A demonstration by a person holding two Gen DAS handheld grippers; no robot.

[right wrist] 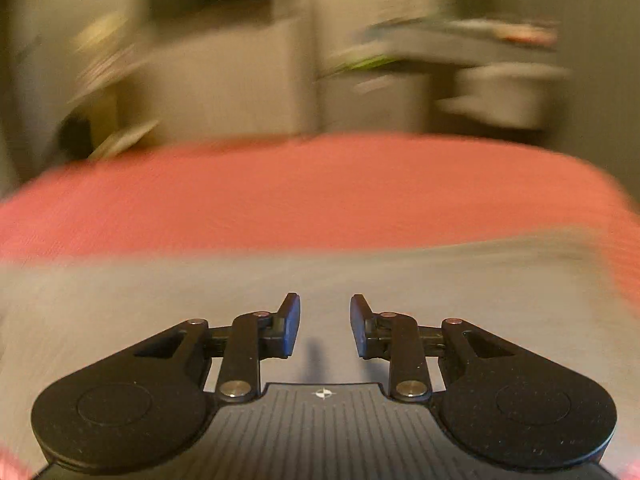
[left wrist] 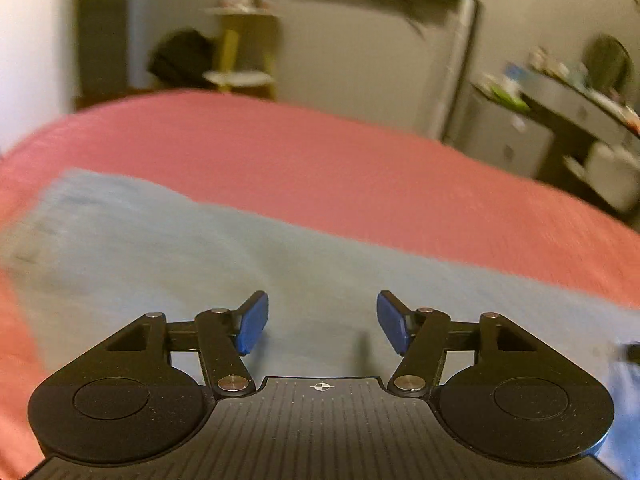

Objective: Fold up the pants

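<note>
Light blue pants (left wrist: 168,248) lie flat on a pink bedspread (left wrist: 320,160). My left gripper (left wrist: 322,322) hovers just above the cloth, its blue pads (left wrist: 252,324) wide apart and empty. In the right wrist view the pants (right wrist: 160,300) look grey-blue and blurred, spread across the pink bedspread (right wrist: 280,200). My right gripper (right wrist: 325,328) is above them, open with a narrower gap and nothing between the pads (right wrist: 292,330).
Beyond the bed's far edge stand a yellow stand with white shelves (left wrist: 240,60), a dark bag (left wrist: 180,56), a cluttered desk with drawers (left wrist: 560,112) at right and a wall. The right wrist view is heavily motion-blurred.
</note>
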